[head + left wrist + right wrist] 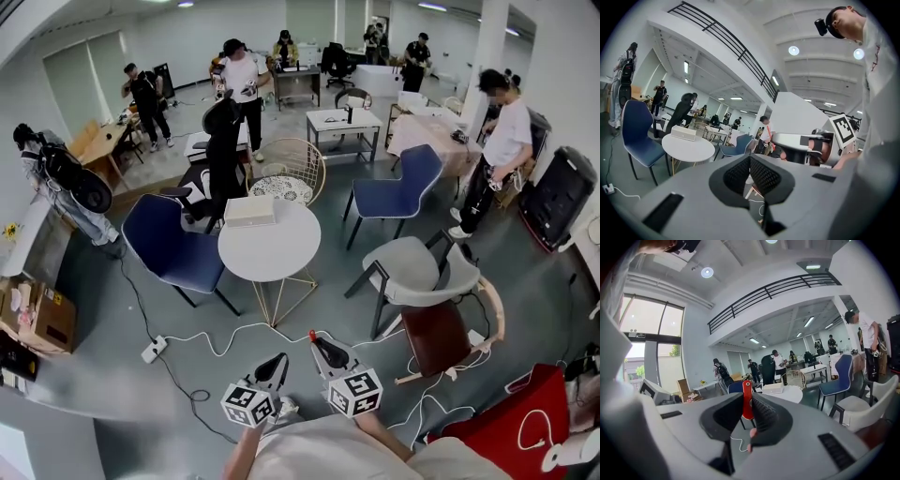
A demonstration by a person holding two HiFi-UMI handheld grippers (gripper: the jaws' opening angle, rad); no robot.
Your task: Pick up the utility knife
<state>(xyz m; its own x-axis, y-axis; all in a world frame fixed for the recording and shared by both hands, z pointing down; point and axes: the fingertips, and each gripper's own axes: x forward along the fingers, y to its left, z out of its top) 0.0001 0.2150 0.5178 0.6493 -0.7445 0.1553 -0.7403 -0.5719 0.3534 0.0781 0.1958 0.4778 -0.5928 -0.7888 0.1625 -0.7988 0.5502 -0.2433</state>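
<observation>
The red utility knife (pixel 747 397) stands upright between the dark pads of my right gripper (pixel 749 405), which is shut on it. In the head view only its red tip (pixel 312 335) shows above that gripper (pixel 321 347), low in the middle of the picture. Just to the left is my left gripper (pixel 277 362), held at the same height. In the left gripper view its jaws (pixel 750 160) meet with nothing between them. Both grippers are held level over the grey floor, close to my body, pointing towards the round white table (pixel 272 255).
A white box (pixel 249 210) lies on the round table. A blue chair (pixel 167 246) stands to its left and a grey chair (pixel 412 272) to its right. A power strip (pixel 153 350) and white cables lie on the floor. A red bag (pixel 511 427) is at lower right. Several people stand further off.
</observation>
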